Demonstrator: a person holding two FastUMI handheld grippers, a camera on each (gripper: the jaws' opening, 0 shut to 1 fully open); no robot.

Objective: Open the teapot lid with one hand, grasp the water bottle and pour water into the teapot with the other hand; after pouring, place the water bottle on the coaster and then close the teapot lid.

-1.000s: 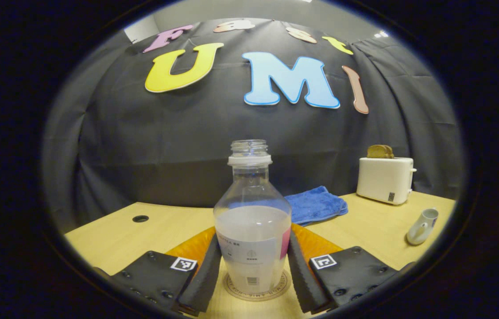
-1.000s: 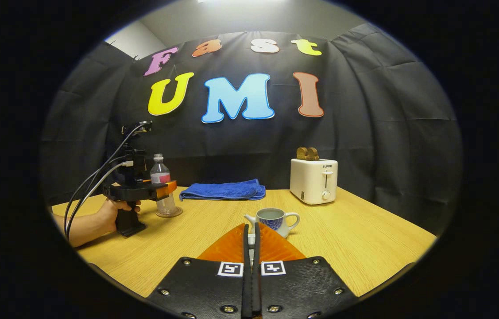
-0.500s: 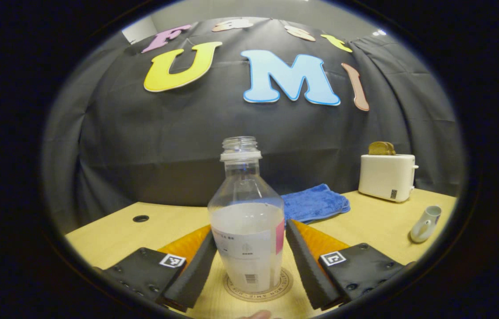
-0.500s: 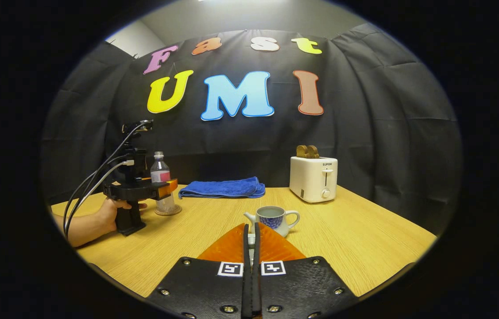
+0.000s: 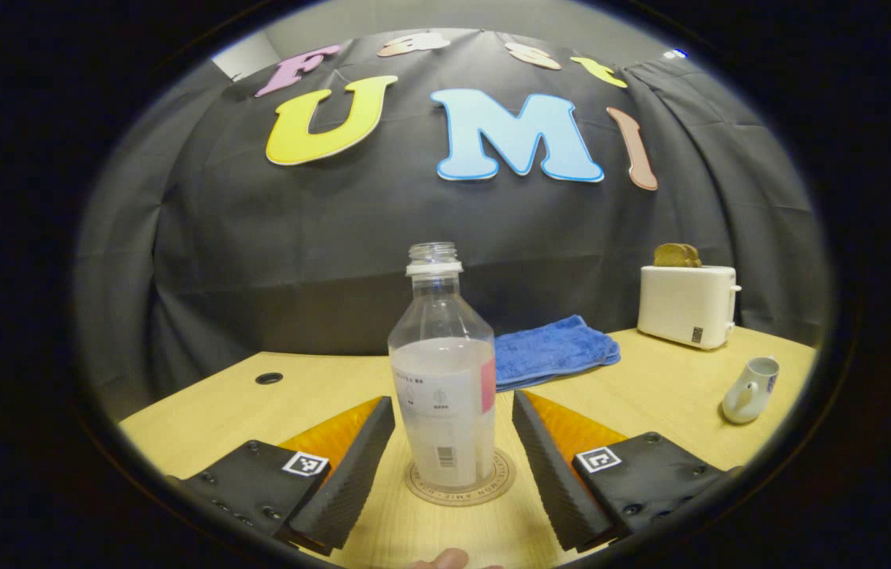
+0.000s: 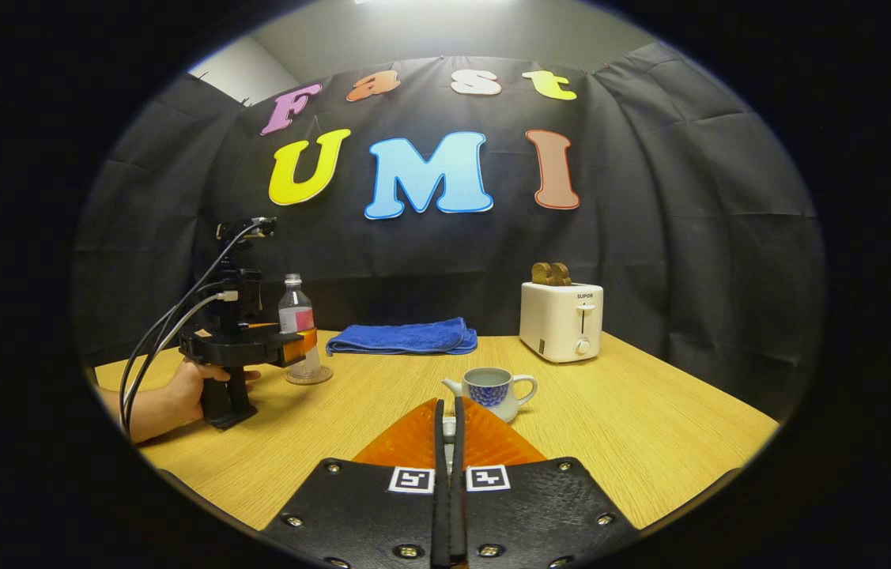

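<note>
Left gripper [image 5: 453, 431]: fingers apart, clear of the water bottle [image 5: 443, 379] upright on the coaster [image 5: 460, 480]. Right gripper [image 6: 449, 423]: fingers together on something small and whitish; teapot [image 6: 491, 390] at 12 o'clock, lid off.

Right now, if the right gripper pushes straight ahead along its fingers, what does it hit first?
Most likely the small white teapot with blue pattern, lidless, standing on the wooden table just past the right gripper. The fingers look shut on a small white piece, probably the lid. Depth is hard to judge.

left claw [image 5: 445, 450] opened, backed off water bottle [image 5: 443, 379]
</note>
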